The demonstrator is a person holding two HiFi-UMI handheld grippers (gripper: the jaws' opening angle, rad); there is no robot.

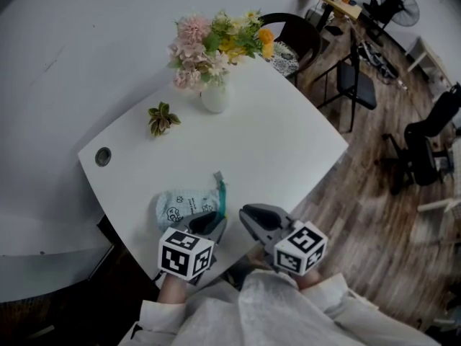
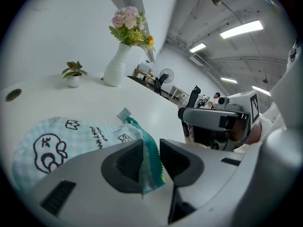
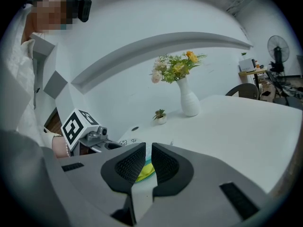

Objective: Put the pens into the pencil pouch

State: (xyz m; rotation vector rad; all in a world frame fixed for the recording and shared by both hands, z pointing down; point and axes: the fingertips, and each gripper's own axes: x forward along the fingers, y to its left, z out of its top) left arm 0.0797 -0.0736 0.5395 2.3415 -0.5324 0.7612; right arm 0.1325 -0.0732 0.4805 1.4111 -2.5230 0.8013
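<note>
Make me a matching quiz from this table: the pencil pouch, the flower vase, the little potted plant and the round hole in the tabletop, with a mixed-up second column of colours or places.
Things:
1. pencil pouch
2. vase
3. potted plant
4. round hole

Descriptions:
A. dark, near the left corner of the table
B. white, at the far edge, holding pink and yellow flowers
C. pale blue check with a teal zip
D. green and reddish leaves, between the vase and the hole

Pairs: 1-C, 2-B, 3-D, 4-A
</note>
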